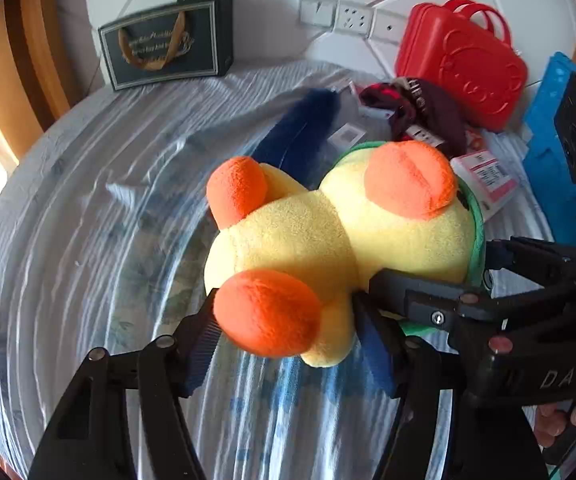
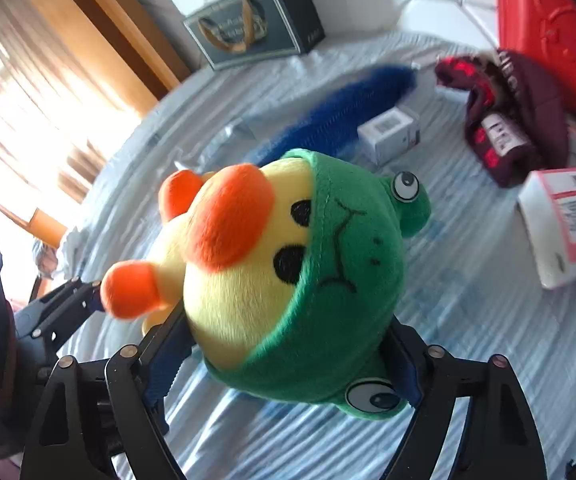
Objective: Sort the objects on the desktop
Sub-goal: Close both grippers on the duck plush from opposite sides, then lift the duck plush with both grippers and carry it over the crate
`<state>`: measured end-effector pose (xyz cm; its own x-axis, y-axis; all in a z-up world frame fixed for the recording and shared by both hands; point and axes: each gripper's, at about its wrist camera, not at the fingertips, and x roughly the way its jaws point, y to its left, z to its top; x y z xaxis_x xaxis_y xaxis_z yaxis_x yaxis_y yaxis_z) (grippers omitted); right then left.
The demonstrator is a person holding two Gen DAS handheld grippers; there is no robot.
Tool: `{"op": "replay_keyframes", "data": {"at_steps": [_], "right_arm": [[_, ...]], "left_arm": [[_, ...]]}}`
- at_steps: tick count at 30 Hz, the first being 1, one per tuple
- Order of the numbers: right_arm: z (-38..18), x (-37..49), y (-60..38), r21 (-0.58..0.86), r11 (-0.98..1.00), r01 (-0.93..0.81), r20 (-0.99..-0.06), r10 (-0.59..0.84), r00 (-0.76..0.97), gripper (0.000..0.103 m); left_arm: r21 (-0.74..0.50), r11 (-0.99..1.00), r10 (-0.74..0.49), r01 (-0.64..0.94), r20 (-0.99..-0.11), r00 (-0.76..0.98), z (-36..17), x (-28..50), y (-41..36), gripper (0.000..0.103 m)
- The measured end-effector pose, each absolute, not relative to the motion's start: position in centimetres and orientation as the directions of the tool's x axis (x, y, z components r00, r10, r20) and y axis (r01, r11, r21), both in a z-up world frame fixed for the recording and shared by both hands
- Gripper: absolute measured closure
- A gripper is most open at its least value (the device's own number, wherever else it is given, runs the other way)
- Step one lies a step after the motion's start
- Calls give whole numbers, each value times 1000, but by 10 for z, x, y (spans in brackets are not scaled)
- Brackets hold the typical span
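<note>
The plush duck (image 1: pixel 328 236) hangs above the striped cloth (image 1: pixel 87 208) at the centre of both views, carried by two claws at once. The left gripper (image 1: pixel 288 320) pinches its yellow lower body by the orange feet, jaws at a middling width; the right gripper (image 2: pixel 292 364) spans the green frog hood on the head, jaws much wider. The likely trouble: the soft body may slide free of the left pads, or the hood may pull off if the hands drift apart. The left view shows only the duck's underside, plus the whole red case (image 1: pixel 460 64) at upper right. The right view alone shows its face, the hood's eyes, and a white carton (image 2: pixel 390 132) beside the blue fluffy piece (image 2: pixel 336 116).
</note>
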<state>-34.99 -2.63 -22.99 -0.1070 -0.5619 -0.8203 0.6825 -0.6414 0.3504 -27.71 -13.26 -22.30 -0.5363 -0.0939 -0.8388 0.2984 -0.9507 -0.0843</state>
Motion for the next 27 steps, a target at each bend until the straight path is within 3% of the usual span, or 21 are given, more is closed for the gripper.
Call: {"op": "replay_keyframes", "data": {"at_steps": [5,13,15,16,18,21,22,27], "right_arm": [[-217,-330,-11,337,-710,619,-835,-528,-151,22],[-264,-313,20,382,-806,453,-877,-470,-97,25],[-269,-311,25,382,-820,427,-874,-470,-119,21],[-268,-311,28,391,-820,418,-865,-482,-136,15],[-264,-311,29,367,-835,410,-862,-471,-187,6],[-269,-320,24,380,-840,388,-858,-476,-191,6],[-273,-322,20,406,-830,383,-853,-495,-167,21],[-262,-307,12,412,-818,402,-837,-514,-189,27]], "left_arm": [[-121,-973,-5,196,-840,-542,-216,-267,-134,40],[-181,-980,126,86,-890,-437,-270,-270,-130,36],[-201,-977,147,78,-885,-443,-275,-271,-132,30],[-215,-973,158,78,-879,-450,-275,-272,-135,24],[-235,-970,180,66,-871,-457,-275,-276,-141,22],[-251,-967,208,30,-858,-469,-275,-283,-145,30],[-245,-969,207,20,-857,-471,-275,-283,-144,33],[-214,-977,197,-26,-842,-502,-261,-269,-141,48]]}}
